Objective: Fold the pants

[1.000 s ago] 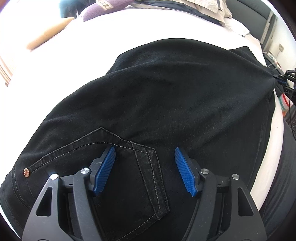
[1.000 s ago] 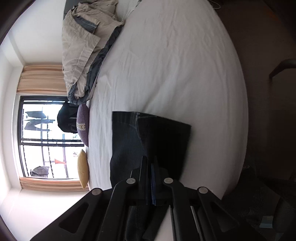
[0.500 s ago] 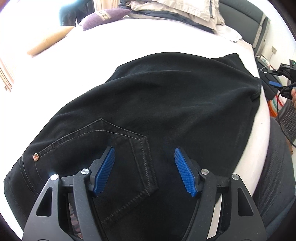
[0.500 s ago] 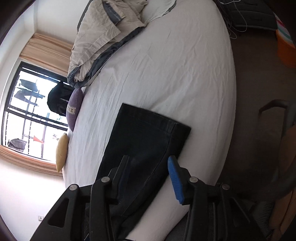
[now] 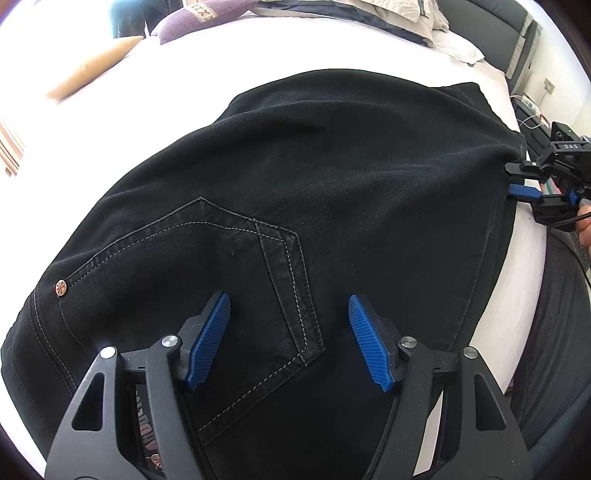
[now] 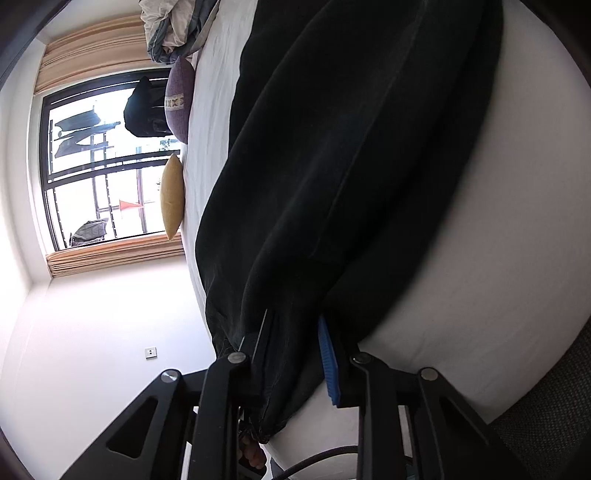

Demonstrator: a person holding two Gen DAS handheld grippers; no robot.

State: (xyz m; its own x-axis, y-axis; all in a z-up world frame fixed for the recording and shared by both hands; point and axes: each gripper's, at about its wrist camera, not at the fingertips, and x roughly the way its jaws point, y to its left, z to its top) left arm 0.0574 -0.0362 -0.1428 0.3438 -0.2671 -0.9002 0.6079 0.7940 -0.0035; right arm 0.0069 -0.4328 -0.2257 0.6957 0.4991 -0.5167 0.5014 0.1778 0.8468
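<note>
While its blue-padded jaws stand wide apart with nothing between them, the left gripper [image 5: 290, 339] hovers over the back pocket [image 5: 236, 280] of the black pants [image 5: 332, 177], low in the left wrist view at 6 o'clock. A copper rivet [image 5: 60, 287] shows at 9 o'clock. The pants lie spread across a white bed [image 5: 192, 62]. At 3 o'clock the right gripper [image 5: 517, 181] meets the far edge of the pants; in its own view, the right gripper [image 6: 295, 354] has cloth bunched between its jaws, though whether they clamp it cannot be told. Farther off, at 11 o'clock, lie a tan cushion [image 5: 92, 70] and a purple cushion [image 5: 207, 16]; rumpled bedding [image 5: 406, 18] sits near 1 o'clock.
</note>
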